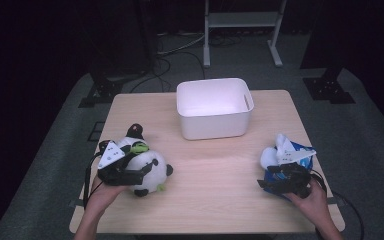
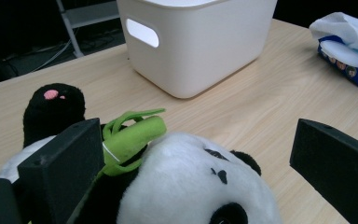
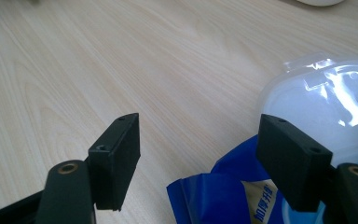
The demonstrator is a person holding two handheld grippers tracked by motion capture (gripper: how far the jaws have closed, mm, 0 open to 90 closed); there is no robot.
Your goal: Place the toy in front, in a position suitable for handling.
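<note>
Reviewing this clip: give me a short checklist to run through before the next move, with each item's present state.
1. Left gripper jaws apart, either side of the panda plush: ok.
2. Pads pressing on the plush: not ok, a gap shows at one jaw.
3. Right gripper open over the blue tissue pack: ok.
4. Pack gripped: not ok, jaws stand apart from it.
5. White bin upright, opening unobstructed: ok.
6. Bin empty: cannot tell, its floor is partly hidden.
</note>
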